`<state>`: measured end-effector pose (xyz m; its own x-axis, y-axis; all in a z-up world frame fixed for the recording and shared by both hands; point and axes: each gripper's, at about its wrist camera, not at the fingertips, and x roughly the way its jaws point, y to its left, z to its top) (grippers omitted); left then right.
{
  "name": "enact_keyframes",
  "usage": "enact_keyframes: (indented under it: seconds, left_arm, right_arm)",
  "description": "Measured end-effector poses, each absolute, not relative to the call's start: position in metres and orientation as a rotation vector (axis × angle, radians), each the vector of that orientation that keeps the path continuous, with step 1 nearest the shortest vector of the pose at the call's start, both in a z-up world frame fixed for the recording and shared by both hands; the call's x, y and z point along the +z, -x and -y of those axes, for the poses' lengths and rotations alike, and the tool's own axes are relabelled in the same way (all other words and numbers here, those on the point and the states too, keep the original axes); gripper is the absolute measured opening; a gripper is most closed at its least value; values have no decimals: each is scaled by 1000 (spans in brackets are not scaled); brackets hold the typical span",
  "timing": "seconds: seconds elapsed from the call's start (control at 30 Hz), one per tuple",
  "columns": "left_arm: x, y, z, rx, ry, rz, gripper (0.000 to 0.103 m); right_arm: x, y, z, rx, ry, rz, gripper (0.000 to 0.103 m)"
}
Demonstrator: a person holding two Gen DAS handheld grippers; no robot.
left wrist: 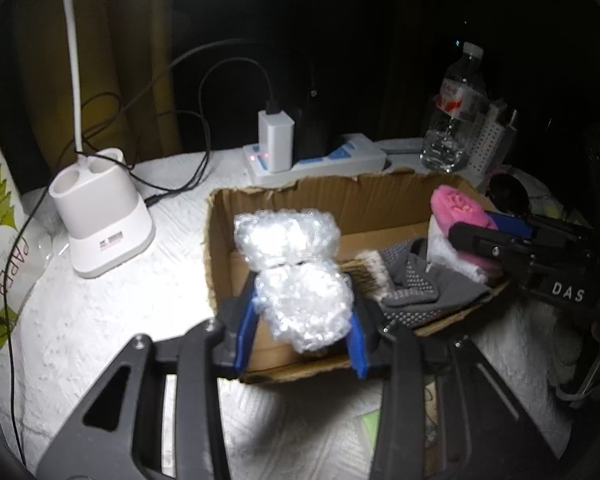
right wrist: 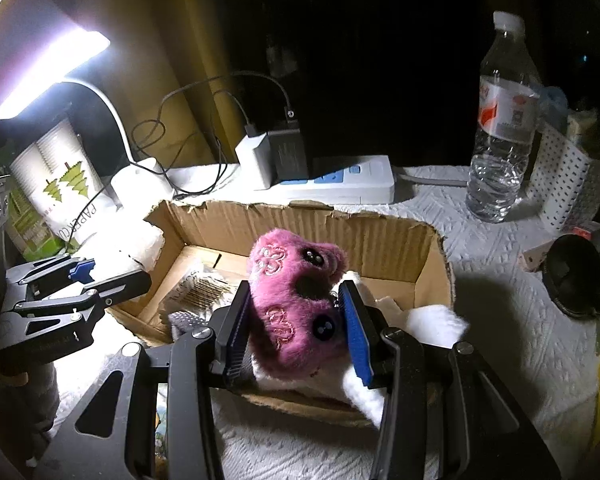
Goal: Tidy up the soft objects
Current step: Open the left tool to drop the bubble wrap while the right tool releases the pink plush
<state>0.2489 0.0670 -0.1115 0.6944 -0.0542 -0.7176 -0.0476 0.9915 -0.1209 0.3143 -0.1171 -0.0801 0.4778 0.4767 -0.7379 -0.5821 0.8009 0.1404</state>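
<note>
Left wrist view: the left claw [left wrist: 302, 320] is clamping a wad of bubble wrap [left wrist: 296, 276] over the near left corner of the cardboard box [left wrist: 340, 196], which is sitting on the white tabletop [left wrist: 112, 320]. Right wrist view: the right claw [right wrist: 296, 328] is gripping a pink plush toy [right wrist: 296, 300] above the box's right side, beside grey dotted gloves [left wrist: 416, 280].

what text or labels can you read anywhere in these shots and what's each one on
"PAPER CU", cut off at the frame edge: on the paper cup sleeve with green trees.
"DAS": on the right gripper, white letters on its black body.
Red label on the water bottle: print too blurred to read.
Sticker on the lamp base: too small to read.
Engraving on the left gripper body: unreadable.
</note>
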Motion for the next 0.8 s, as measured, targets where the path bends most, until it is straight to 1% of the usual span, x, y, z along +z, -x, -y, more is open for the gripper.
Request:
enact_keyframes:
  seconds: [0.17,0.23,0.3,0.33,0.37,0.4,0.6,0.7,0.8]
  left_arm:
    - [-118,-253,-68,9,136,-835,40]
    - [-117,-253,-69,19,139,-838,43]
    - [-116,-253,-70,13,146,-841,49]
    - [-113,-252,-70,13,145,-832,54]
    - [-111,-250,-69,17,142,-825,61]
    - [-110,-248,-70,21,143,-818,66]
    - [-99,-235,-74,32,166,-786,72]
    - [-94,-226,-76,35,172,-769,72]
    - [-88,-214,-78,33,181,-752,73]
  right_arm:
    - [-91,-318,112,643,147,-879,45]
    - [-92,-317,110,641,154,-881,46]
    - [-92,-317,109,644,167,-878,46]
    - [-92,-317,108,640,172,-880,47]
    - [-92,-317,108,639,175,-880,48]
    - [-92,-315,107,645,177,-880,53]
    - [-86,-305,106,641,171,-861,56]
    - [-78,-295,106,640,172,-837,60]
    - [-69,-285,107,636,173,-815,62]
